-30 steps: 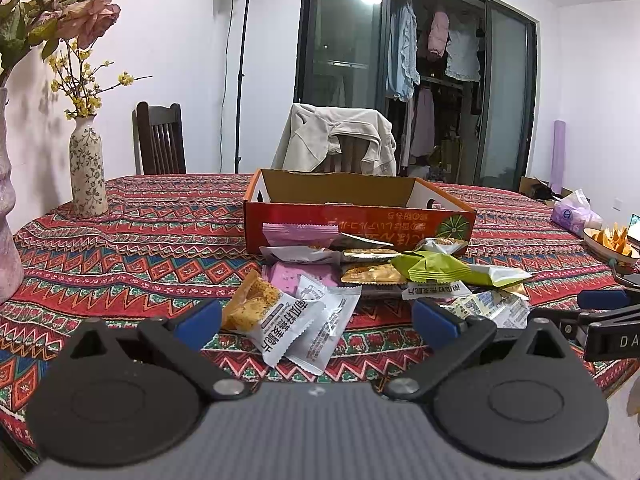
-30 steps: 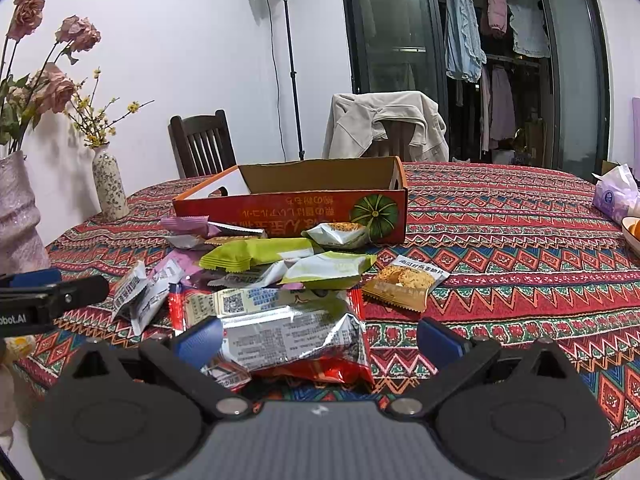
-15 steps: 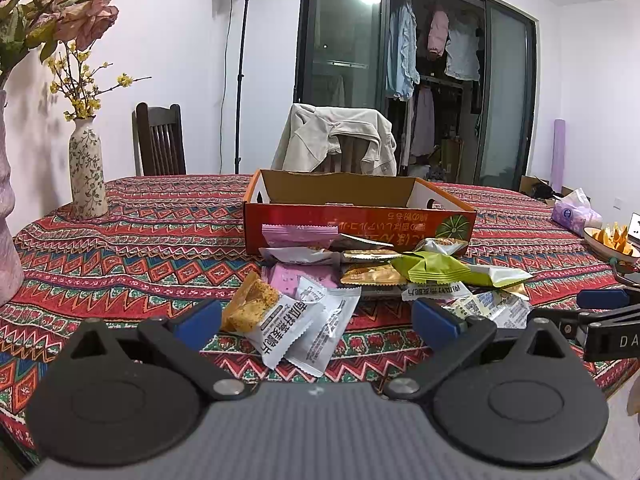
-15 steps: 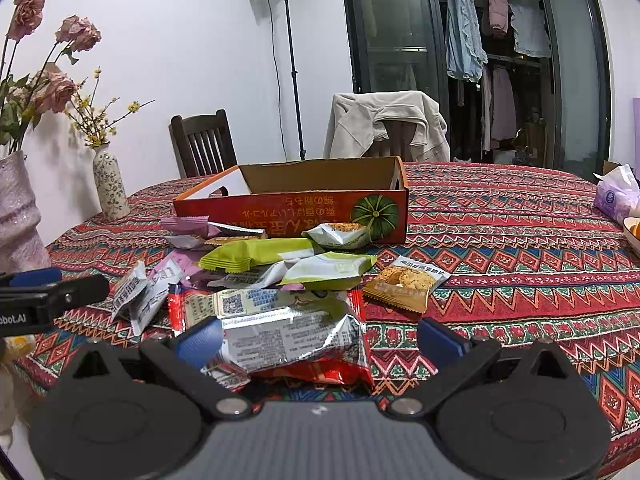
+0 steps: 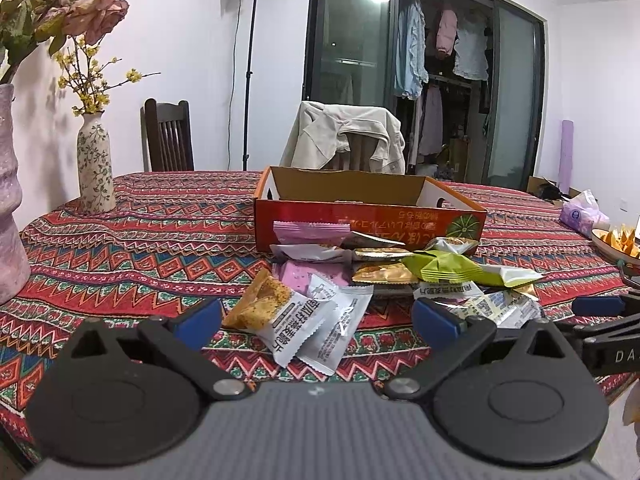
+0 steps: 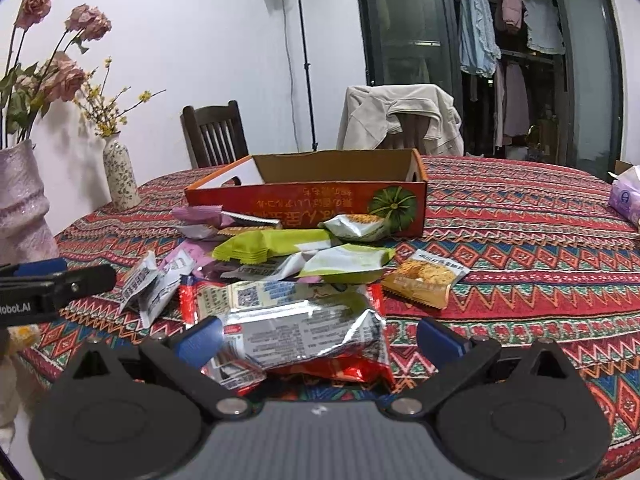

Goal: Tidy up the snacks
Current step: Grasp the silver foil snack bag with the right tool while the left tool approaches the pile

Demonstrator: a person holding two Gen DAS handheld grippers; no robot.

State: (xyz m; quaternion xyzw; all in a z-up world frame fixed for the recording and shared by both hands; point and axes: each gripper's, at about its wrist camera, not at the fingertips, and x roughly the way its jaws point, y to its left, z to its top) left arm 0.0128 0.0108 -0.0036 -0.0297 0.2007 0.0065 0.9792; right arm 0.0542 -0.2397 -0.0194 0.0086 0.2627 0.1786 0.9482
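A pile of snack packets lies on the patterned tablecloth in front of an open orange cardboard box (image 5: pixel 368 220), also in the right wrist view (image 6: pixel 312 204). My left gripper (image 5: pixel 316 322) is open, just short of white packets (image 5: pixel 316 320) with a yellow crispy snack (image 5: pixel 258 300). Green packets (image 5: pixel 452 270) lie behind to the right. My right gripper (image 6: pixel 320 338) is open, with a silver and red packet (image 6: pixel 300 328) between its fingers, not clamped. A golden biscuit packet (image 6: pixel 424 282) lies to the right. Each gripper shows at the edge of the other's view.
A floral vase (image 5: pixel 95 172) and a large pink vase (image 5: pixel 10 208) stand at the left. A bowl of chips (image 5: pixel 618 240) and a tissue pack (image 5: pixel 582 214) sit at the right edge. Chairs stand behind the table, one draped with a jacket (image 5: pixel 344 140).
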